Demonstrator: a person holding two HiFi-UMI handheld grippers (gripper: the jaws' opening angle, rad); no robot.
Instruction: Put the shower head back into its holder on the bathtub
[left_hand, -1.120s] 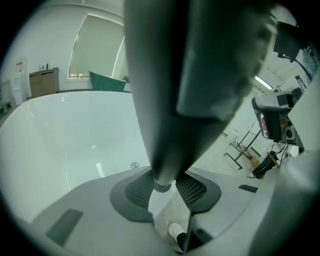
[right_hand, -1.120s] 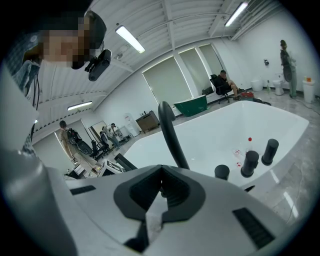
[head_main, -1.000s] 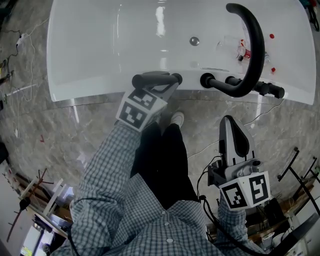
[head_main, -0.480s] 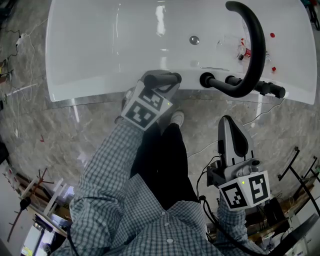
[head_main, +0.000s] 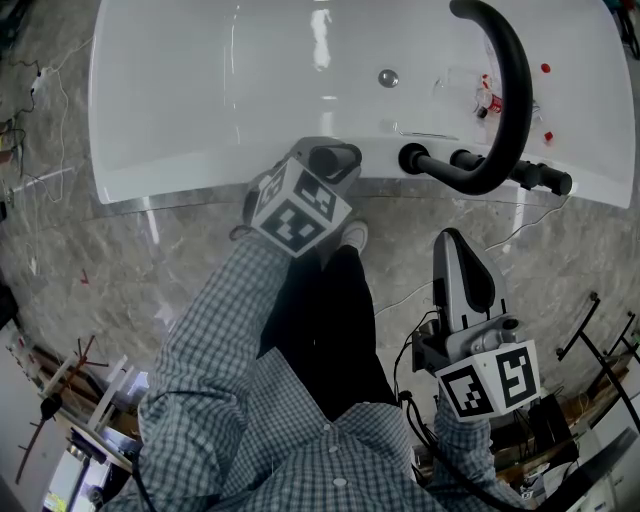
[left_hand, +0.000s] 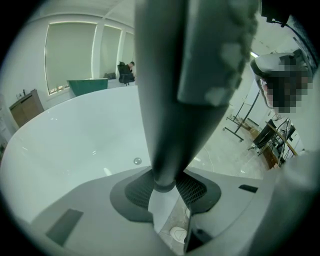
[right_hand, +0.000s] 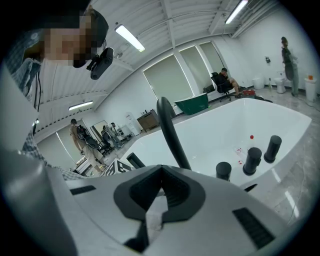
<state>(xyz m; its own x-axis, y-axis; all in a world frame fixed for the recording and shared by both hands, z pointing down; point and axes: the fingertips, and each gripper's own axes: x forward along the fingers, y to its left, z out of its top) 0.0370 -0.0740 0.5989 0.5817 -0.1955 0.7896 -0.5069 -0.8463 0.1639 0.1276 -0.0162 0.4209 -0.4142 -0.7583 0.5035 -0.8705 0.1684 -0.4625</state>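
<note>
White bathtub (head_main: 180, 100), grey shower head (head_main: 331, 159)

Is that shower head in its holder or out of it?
Out. The left gripper is clamped on the shower head, holding it at the tub rim, left of the black fittings, apart from them.

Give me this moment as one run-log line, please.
left gripper: jaws shut on shower head | place: at bathtub rim | right gripper: jaws shut, empty, clear of tub | seated: cannot tell
</note>
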